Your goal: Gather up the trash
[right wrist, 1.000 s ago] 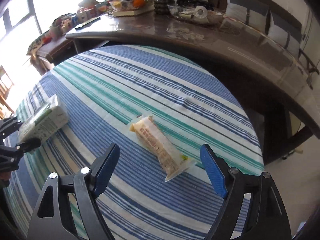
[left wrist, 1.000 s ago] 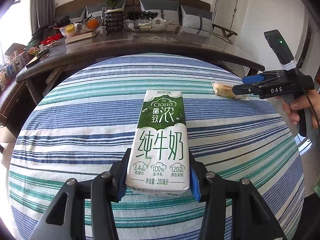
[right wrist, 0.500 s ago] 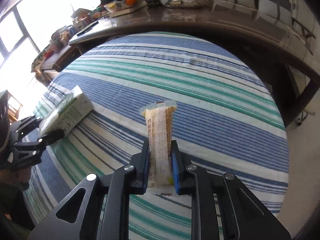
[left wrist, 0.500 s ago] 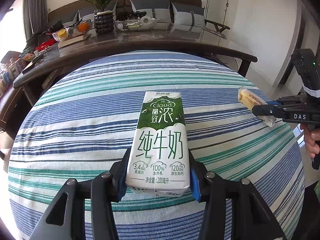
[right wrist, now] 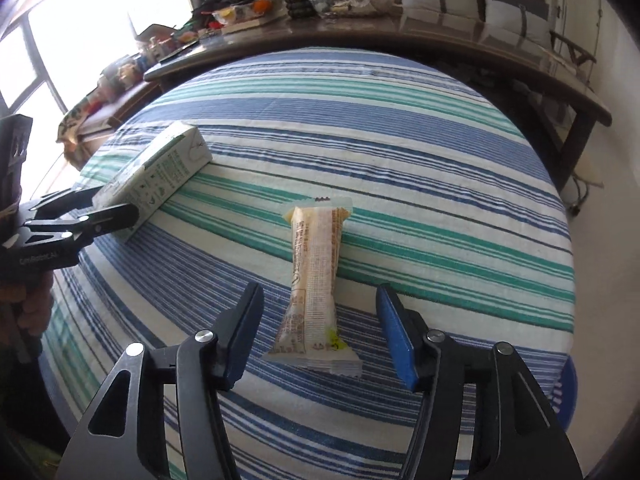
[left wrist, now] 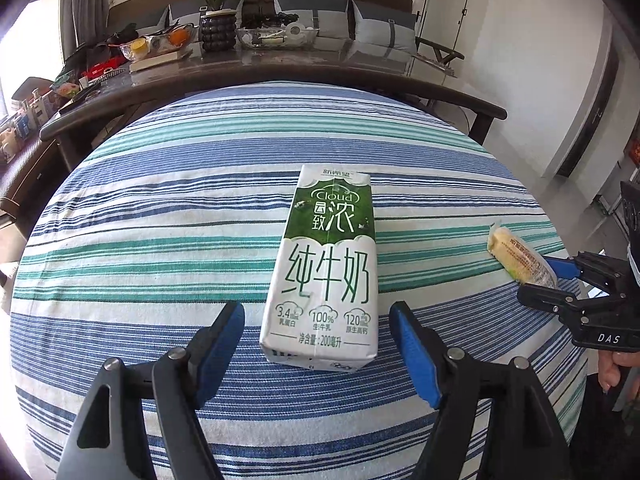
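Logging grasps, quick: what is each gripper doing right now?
Left gripper: open, straddling the milk carton.
Right gripper: open, straddling the snack wrapper.

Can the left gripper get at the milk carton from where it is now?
Probably yes. The left gripper is open, and the milk carton lies flat on the striped tablecloth with its near end between the fingers. Nothing stands between them.

Milk carton (left wrist: pixel 324 272) between left fingers (left wrist: pixel 218 344); striped cloth (left wrist: pixel 160 216) around bare.
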The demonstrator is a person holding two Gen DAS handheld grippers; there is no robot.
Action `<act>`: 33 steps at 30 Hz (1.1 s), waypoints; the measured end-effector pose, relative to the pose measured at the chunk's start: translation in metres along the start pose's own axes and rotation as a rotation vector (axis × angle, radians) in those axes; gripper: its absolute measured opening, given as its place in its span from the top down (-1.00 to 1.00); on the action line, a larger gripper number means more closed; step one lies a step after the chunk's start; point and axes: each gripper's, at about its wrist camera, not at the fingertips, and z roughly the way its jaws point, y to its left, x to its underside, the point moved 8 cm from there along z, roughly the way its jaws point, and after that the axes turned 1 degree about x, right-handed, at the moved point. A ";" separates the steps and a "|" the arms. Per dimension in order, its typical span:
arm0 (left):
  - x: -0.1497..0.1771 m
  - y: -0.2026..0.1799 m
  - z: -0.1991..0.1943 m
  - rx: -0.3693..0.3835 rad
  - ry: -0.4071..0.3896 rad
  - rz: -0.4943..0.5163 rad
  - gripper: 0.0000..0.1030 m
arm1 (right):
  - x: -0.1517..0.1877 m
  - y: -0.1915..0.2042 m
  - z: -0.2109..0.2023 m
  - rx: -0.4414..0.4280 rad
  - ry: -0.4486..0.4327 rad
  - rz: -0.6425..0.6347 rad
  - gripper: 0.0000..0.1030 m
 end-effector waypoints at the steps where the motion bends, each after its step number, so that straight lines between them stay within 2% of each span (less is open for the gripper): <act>1: 0.003 0.000 0.002 -0.002 0.014 0.005 -0.48 | 0.001 0.000 -0.001 0.001 0.003 -0.003 -0.25; 6: 0.007 -0.004 0.008 -0.056 0.022 0.070 -0.49 | 0.007 0.001 -0.002 0.036 0.029 -0.046 -0.32; 11: -0.002 -0.006 0.005 -0.006 0.011 0.061 -0.49 | 0.004 -0.003 -0.009 0.023 0.030 -0.031 -0.33; 19: -0.029 -0.010 0.009 0.000 -0.001 0.105 -0.49 | -0.018 0.008 -0.002 -0.010 0.059 -0.065 -0.32; 21: -0.034 -0.008 0.012 -0.004 0.002 0.105 -0.49 | -0.021 0.011 0.004 0.005 0.077 -0.073 -0.26; 24: -0.035 -0.005 0.019 -0.022 0.015 0.115 -0.39 | -0.022 0.007 0.013 0.040 0.111 -0.058 0.00; 25: -0.034 -0.005 0.020 -0.026 0.019 0.118 -0.03 | -0.021 0.005 0.015 0.045 0.119 -0.048 0.36; 26: -0.033 -0.005 0.021 -0.025 0.027 0.120 0.04 | -0.021 0.004 0.015 0.044 0.123 -0.039 0.63; 33: -0.035 -0.011 0.004 -0.018 -0.027 0.123 0.06 | -0.028 0.003 -0.014 -0.004 0.036 -0.005 0.63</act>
